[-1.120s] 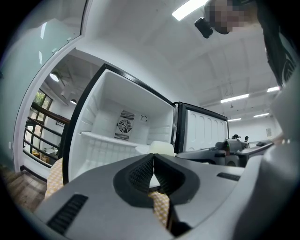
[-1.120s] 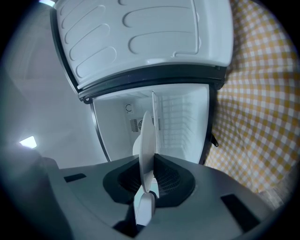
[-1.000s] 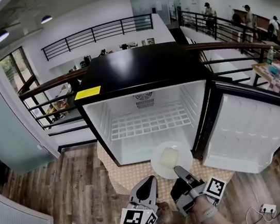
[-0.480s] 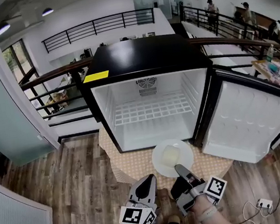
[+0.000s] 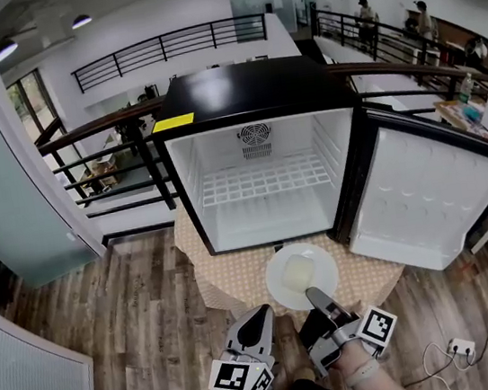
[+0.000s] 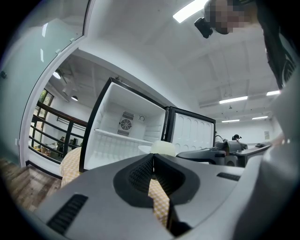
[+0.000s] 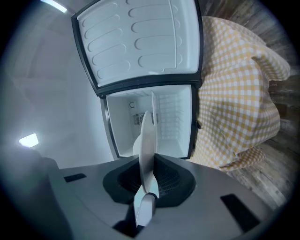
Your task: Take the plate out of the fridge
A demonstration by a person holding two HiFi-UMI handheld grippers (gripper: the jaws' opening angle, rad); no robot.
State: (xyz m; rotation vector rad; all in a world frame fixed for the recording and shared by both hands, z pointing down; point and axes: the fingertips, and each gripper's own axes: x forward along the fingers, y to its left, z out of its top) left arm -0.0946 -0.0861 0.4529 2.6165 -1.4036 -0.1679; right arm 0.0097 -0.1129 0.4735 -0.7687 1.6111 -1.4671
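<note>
A small black fridge point(image 5: 246, 89) with a white interior is set at 12 o'clock, its door point(image 5: 426, 194) swung wide open toward 3 o'clock. A wire shelf point(image 5: 265, 180) is fitted inside. A round white plate point(image 5: 280, 286), loaded with a pale yellow block point(image 5: 298, 271), is held level outside the fridge, at 6 o'clock of the opening. Its near rim is clamped by the right gripper point(image 5: 312, 295).

My head view looking steeply down from above at the open fridge point(image 5: 265, 186), left gripper view low, facing up into it, right gripper view rolled sideways, all sharing fridge and plate point(image 5: 281, 291).
</note>
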